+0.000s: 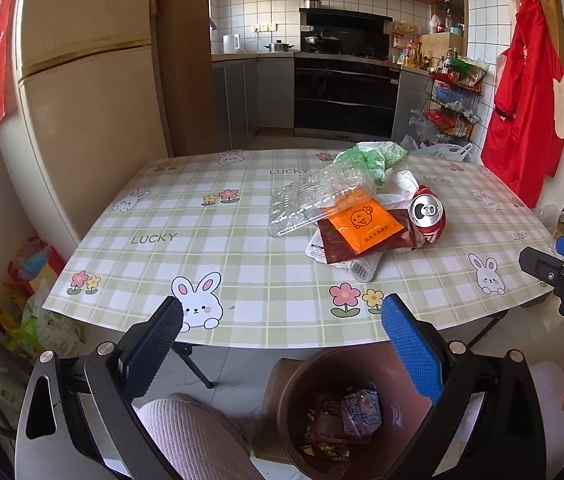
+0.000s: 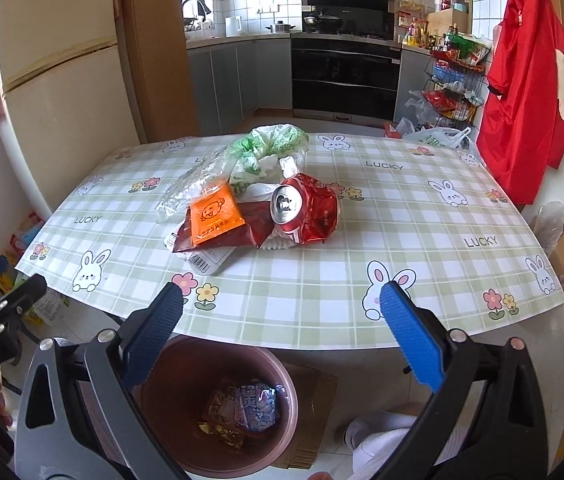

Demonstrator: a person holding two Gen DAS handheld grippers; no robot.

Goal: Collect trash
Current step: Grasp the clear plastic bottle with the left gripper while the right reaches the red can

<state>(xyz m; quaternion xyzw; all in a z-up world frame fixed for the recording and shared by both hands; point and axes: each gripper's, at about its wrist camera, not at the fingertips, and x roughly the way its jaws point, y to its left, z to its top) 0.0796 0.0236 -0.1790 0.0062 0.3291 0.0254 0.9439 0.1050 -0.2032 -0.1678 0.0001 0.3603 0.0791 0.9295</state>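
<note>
Left wrist view: the left gripper [image 1: 282,312] fills the bottom of the frame, its blue-padded fingers [image 1: 411,350] spread wide apart with nothing between them. Below it stands a brown bin [image 1: 301,376] on the floor, with wrappers [image 1: 345,414] lying inside. Above, at the centre of the frame, the table [image 1: 242,248] with a checked rabbit-print cloth carries a heap of trash: a crushed red can [image 1: 427,216], an orange packet [image 1: 365,224] on a brown packet [image 1: 337,246], a clear plastic tray [image 1: 305,204] and a green-and-white bag [image 1: 373,158]. Part of the right gripper shows at the right edge.

Right wrist view: the right gripper [image 2: 282,312] is likewise empty, fingers [image 2: 409,340] wide apart, above the bin [image 2: 186,368] at lower centre. The can [image 2: 293,208] lies at mid-frame, touching the packets to its left.
</note>
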